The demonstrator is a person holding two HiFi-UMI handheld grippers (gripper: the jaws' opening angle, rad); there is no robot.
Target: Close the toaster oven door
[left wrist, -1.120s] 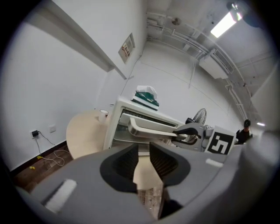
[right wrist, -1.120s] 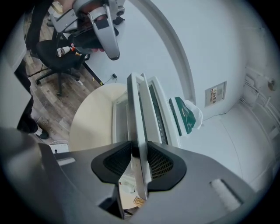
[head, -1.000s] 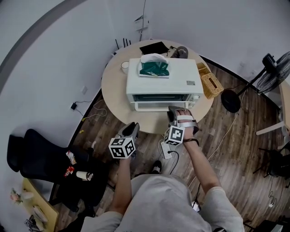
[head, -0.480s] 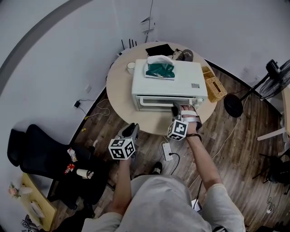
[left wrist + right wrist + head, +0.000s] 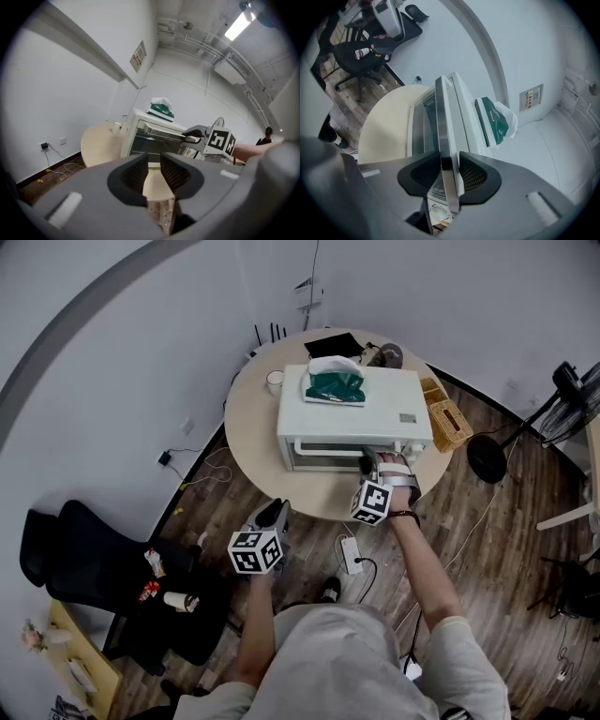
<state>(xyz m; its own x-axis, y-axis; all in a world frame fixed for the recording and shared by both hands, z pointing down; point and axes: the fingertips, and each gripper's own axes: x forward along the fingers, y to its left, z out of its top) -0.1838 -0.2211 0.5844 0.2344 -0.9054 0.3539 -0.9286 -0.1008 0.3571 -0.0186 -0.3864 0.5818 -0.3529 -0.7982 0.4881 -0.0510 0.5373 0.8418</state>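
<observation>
since the earlier frame the right gripper [image 5: 368, 464] has swung the door [image 5: 328, 454] of the toaster oven [image 5: 354, 413] up from flat-open to near upright. it looks not yet seated. its jaws pinch the door handle [image 5: 444, 136]. the left gripper [image 5: 272, 518] hangs short of the round table [image 5: 251, 432], jaws spread, nothing between them. risks: the slim handle slipping from the pinch so the door drops back, or an unbraced final push sliding the oven and shifting the tissue pack [image 5: 333, 382] on top.
</observation>
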